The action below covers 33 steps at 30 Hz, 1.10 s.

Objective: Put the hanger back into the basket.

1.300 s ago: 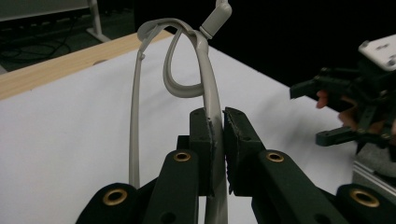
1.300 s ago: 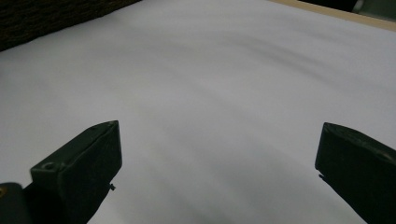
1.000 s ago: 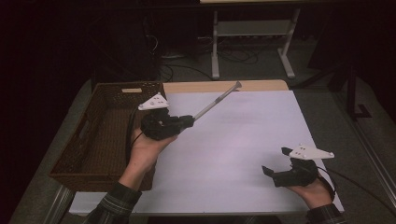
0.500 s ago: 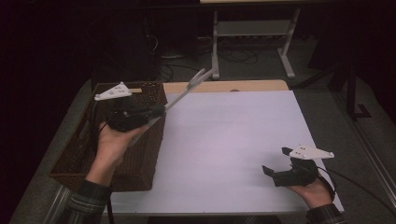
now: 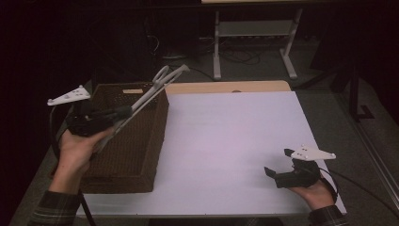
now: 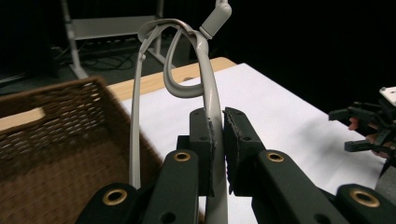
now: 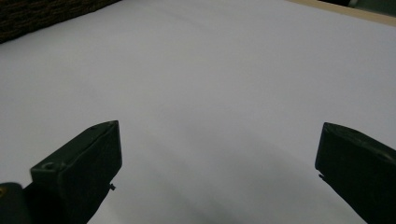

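Left tool (image 5: 123,113) clamped on grey tongs (image 5: 155,87), held tilted above wicker basket (image 5: 127,155). Right tool (image 5: 277,172) jaws apart, idle on white counter (image 5: 226,141). Step: stowing; next, lower into basket, release.

Basket (image 5: 136,155) sits at table (image 5: 226,141) left edge. Left gripper (image 5: 120,113) holds tongs (image 5: 150,92) above basket, tips over its far right corner. Right gripper (image 5: 275,172) at near right corner, well apart.
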Motion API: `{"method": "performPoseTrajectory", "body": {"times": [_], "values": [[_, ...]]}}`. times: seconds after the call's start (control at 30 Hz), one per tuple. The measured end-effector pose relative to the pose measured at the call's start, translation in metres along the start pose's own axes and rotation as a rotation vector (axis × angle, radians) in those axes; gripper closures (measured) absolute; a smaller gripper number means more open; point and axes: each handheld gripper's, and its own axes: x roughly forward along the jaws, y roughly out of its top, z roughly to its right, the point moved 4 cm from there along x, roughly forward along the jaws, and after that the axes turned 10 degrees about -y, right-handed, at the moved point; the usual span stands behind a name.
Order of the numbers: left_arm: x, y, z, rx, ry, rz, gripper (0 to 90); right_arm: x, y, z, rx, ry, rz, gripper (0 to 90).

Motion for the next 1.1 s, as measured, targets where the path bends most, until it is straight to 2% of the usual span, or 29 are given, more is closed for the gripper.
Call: {"method": "performPoseTrajectory", "body": {"times": [0.2, 0.3, 0.6, 0.87, 1.1], "values": [[-0.029, -0.011, -0.010, -0.007, 0.047, 0.008, 82.5, 0.001, -0.001, 0.000, -0.001, -0.003, -0.006, 0.0], [-0.044, -0.023, -0.016, -0.023, 0.057, 0.007, 82.5, 0.002, -0.002, 0.001, -0.003, -0.006, -0.010, 0.0], [-0.065, -0.044, -0.022, -0.054, 0.081, -0.011, 82.5, 0.004, -0.002, 0.002, -0.002, -0.015, -0.020, 0.0], [-0.072, -0.053, -0.024, -0.067, 0.078, -0.039, 82.4, 0.006, -0.002, 0.002, -0.007, -0.018, -0.025, 0.0], [-0.063, -0.061, -0.036, -0.084, 0.074, -0.090, 82.4, 0.007, -0.002, 0.002, -0.007, -0.019, -0.027, 0.0]]}}
